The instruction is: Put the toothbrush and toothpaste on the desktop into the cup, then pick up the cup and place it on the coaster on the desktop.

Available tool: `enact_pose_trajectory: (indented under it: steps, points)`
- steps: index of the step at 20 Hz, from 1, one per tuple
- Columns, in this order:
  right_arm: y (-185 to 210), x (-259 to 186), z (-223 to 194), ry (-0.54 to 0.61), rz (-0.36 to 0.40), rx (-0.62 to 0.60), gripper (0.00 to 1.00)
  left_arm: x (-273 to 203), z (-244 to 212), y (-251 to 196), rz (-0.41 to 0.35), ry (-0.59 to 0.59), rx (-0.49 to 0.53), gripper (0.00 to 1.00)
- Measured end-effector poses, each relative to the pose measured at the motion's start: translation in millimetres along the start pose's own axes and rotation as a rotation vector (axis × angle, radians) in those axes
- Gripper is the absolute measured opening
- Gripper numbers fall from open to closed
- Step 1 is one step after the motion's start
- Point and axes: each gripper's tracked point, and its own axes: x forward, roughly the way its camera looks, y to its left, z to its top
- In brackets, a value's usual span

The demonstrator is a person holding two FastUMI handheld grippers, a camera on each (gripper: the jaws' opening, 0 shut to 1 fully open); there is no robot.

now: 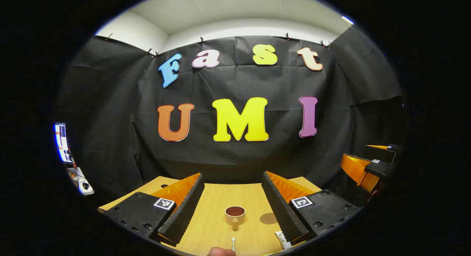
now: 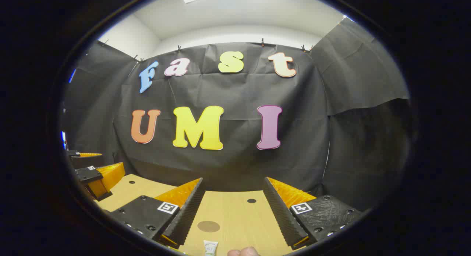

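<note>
Both claws agape, cup (image 1: 235,216) upright — toothbrush (image 1: 233,243) beside

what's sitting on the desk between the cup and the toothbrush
Nothing. In the left gripper view, bare desktop separates the cup from the toothbrush nearer the camera.

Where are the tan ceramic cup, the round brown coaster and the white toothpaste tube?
Tan ceramic cup (image 1: 235,216): left gripper view, outer wall.
Round brown coaster (image 2: 208,226): right gripper view, centre.
White toothpaste tube (image 2: 210,247): right gripper view, body.

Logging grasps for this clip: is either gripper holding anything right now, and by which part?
Nothing is held. Left gripper and right gripper are both open; the brown-lined beige ceramic cup stands untouched on the wooden desktop.
</note>
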Motion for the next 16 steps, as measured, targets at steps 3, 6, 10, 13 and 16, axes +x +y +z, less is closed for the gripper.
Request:
enact_pose_trajectory:
  steps: [3, 6, 10, 13, 16]
  points:
    - [-3, 2, 2, -0.001, 0.002, 0.000, 0.97, -1, -2, -4, -0.003, 0.004, -0.001, 0.99]
    - [-3, 4, -1, 0.005, 0.008, 0.000, 0.97, -1, -2, -5, -0.005, 0.005, -0.001, 0.99]
    - [1, 4, -2, 0.003, 0.027, -0.009, 0.95, -2, -2, -6, -0.002, 0.004, 0.010, 0.99]
    - [3, 6, -4, 0.006, 0.036, -0.006, 0.97, 0, -3, -4, 0.003, 0.009, 0.012, 0.99]
    - [4, 10, -8, 0.015, 0.045, -0.002, 0.97, 0, -6, -4, 0.005, 0.018, 0.013, 0.99]
